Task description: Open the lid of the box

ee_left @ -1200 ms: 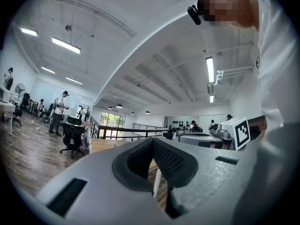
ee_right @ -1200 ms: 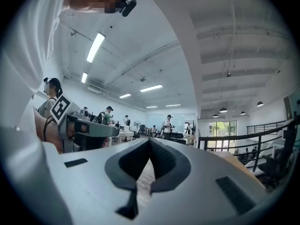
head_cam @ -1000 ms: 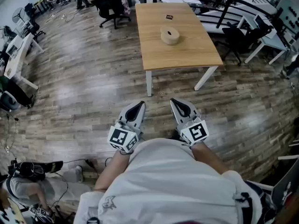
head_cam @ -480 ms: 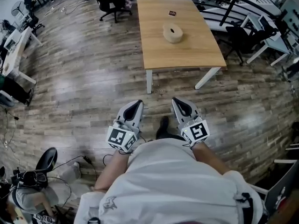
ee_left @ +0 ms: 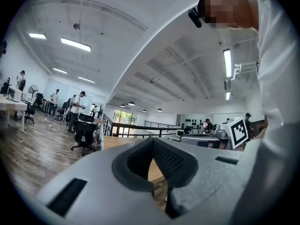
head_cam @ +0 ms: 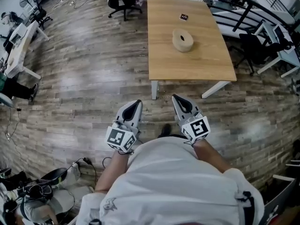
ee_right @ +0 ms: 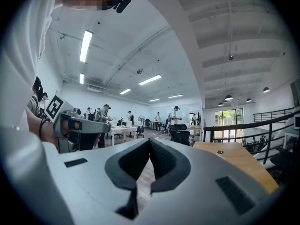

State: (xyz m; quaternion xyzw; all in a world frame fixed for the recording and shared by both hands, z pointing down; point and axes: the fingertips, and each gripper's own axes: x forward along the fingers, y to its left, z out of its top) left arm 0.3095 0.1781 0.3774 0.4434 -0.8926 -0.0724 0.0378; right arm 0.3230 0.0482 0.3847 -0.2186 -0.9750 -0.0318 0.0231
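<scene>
Where the white shirt ends, left gripper: held out level over the floor; its jaws are pressed together and nothing is pinched between them.
Right gripper: held alongside, apart from the left one; its jaws are likewise closed tight on nothing.
Markings: a square black-and-white coded pattern is carried on each gripper's cube; letters or brand names cannot be made out.
Floor: grey-brown wood planks, seen between the grippers and the table.
Table: pale wood top on white legs, set well ahead of both grippers.
Round box: tan, placed near the table's middle, well apart from both grippers.
Marker card: small, black-and-white, laid flat beyond the box.
Head view only: the box, and dark gear on the floor at the lower left.
Gripper views only: ceiling strip lights, a black railing, and people standing at far desks.
</scene>
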